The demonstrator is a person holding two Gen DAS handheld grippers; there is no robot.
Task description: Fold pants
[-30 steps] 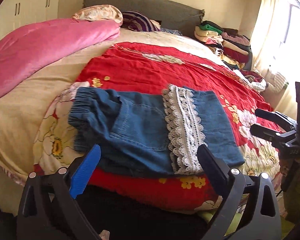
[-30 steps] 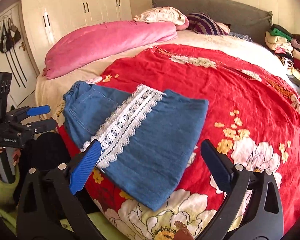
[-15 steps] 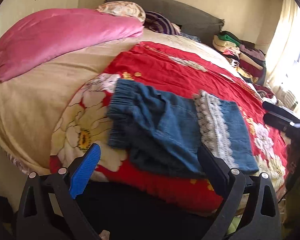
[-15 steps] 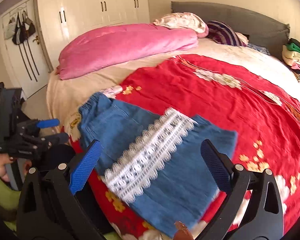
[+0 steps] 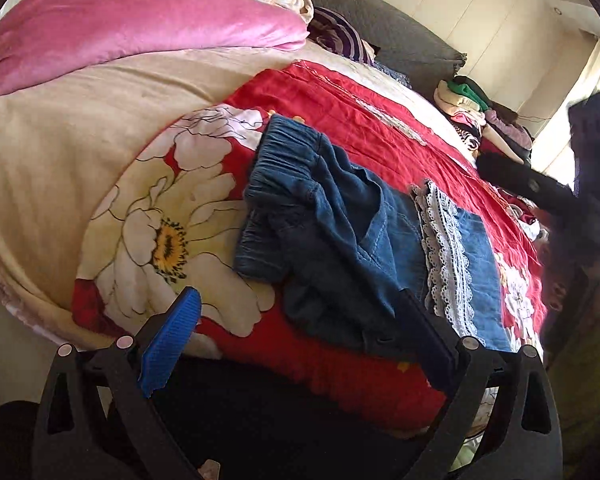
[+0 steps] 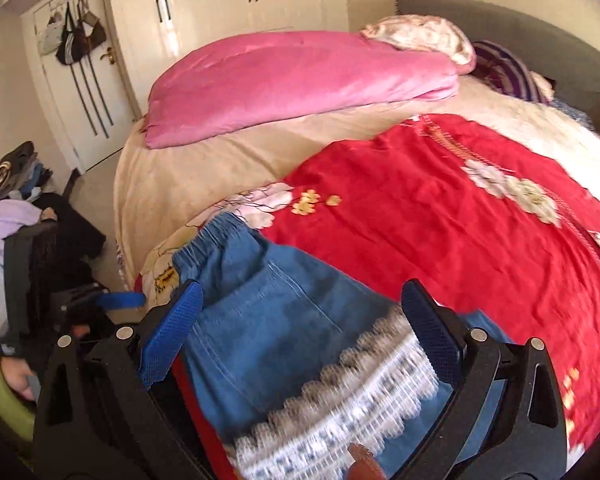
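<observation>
From my left wrist, my left gripper hangs low at the bed's edge, fingers spread wide and holding nothing. One pair of denim pants lies folded on the red floral bedspread, its lace band across the top. One pink duvet lies behind; my right gripper shows blurred at the right.

From my right wrist, my right gripper hovers just above the pants, fingers wide and empty, with the lace band between them. My left gripper sits beside the bed, before a wardrobe
</observation>
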